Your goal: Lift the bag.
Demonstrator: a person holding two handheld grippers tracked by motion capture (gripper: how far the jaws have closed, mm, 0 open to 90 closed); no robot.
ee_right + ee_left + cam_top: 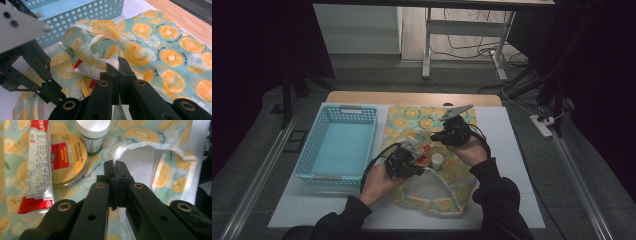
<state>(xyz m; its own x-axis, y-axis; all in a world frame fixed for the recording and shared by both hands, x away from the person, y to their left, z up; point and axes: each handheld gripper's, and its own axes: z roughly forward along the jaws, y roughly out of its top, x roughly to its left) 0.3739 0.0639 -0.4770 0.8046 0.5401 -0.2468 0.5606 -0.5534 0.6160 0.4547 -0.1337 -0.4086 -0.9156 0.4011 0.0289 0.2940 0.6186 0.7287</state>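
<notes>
An orange-print cloth bag [412, 120] lies spread on the table. On its fabric rest a red and silver tube [38, 167], a gold round tin [68, 160] and a white bottle [92, 133] with a green band. My left gripper [115, 166] is shut on the bag's white handle strap [120, 151] beside the bag's mouth. My right gripper [118, 63] is shut on the other white strap [96, 42], which loops up from the fabric. In the high view the left gripper [418, 168] sits near the bag's front and the right gripper [438, 137] just behind the bottle [437, 160].
A light blue perforated basket [319, 150] stands left of the bag with nothing in it. A white mat [512, 150] covers the table, and the wooden edge [412, 97] runs along the back. Cables and table legs lie on the floor beyond.
</notes>
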